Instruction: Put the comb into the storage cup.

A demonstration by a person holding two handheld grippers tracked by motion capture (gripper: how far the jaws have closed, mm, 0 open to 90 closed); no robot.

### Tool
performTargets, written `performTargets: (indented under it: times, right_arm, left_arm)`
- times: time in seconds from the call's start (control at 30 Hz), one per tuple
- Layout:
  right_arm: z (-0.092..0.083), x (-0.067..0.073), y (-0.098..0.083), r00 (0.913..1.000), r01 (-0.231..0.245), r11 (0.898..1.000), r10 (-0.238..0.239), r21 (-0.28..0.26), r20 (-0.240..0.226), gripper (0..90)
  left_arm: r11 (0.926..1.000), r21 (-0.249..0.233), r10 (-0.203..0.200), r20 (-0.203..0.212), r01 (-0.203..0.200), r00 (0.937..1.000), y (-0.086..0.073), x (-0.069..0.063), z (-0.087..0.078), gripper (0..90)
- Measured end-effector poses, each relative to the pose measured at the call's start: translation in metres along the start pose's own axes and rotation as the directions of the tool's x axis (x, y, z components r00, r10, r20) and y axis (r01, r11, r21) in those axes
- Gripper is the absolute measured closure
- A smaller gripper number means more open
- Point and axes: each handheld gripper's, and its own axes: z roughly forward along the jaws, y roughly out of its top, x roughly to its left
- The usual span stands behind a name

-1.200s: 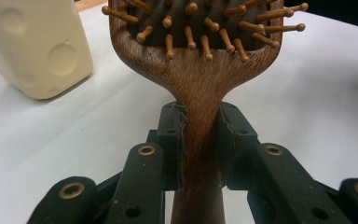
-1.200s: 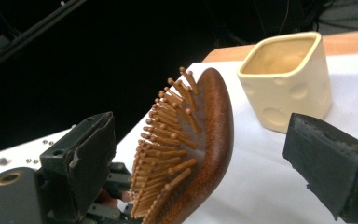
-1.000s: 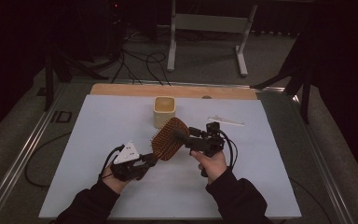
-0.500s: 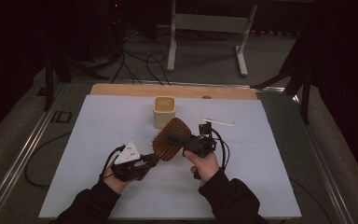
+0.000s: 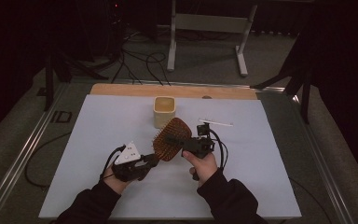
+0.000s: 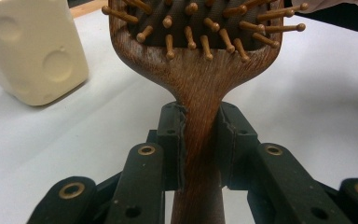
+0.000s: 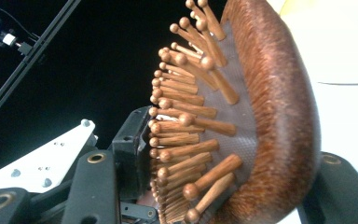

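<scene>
This looks like a lab or test room, dark all around, with a white-topped table [image 5: 121,121], loose cables [image 5: 140,60] on the floor and a metal stand [image 5: 209,23] behind it.

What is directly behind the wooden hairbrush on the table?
A cream cup stands upright behind the hairbrush, which the left gripper clamps by the handle and the right gripper by the head. The brush hides the cup's lower right corner.

Hairbrush [image 5: 171,139] reddish-brown grained wood with a dark grey cushion and light-brown ball-tipped pins; cup [image 5: 164,111] cream-yellow with dimpled spots; bench [image 5: 270,154] cover pale blue-white, far edge tan wood; both tools black, left tool [image 5: 142,164] carrying a light grey plate.
</scene>
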Motion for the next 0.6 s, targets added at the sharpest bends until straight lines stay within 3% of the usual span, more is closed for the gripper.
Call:
performTargets:
  times: [0.13,0.3,0.6]
  right_arm:
    - [-0.002,0.001,-0.001,0.9998,-0.016,1.0,0.016,-0.012,-0.01,46.4]
    - [-0.004,0.01,-0.001,0.9988,0.045,0.999,-0.045,-0.015,0.018,48.2]
    - [-0.002,0.009,-0.001,0.997,0.071,0.997,-0.07,-0.018,0.034,49.9]
  left_arm:
    - [1.0,-0.008,0.004,0.003,-0.004,1.0,0.001,-0.001,-0.001,74.0]
    - [0.9999,-0.01,0.004,0.004,-0.004,1.0,0.002,-0.003,0.0,74.0]
    - [0.9999,-0.009,-0.006,-0.003,0.006,1.0,0.001,-0.002,0.003,73.5]
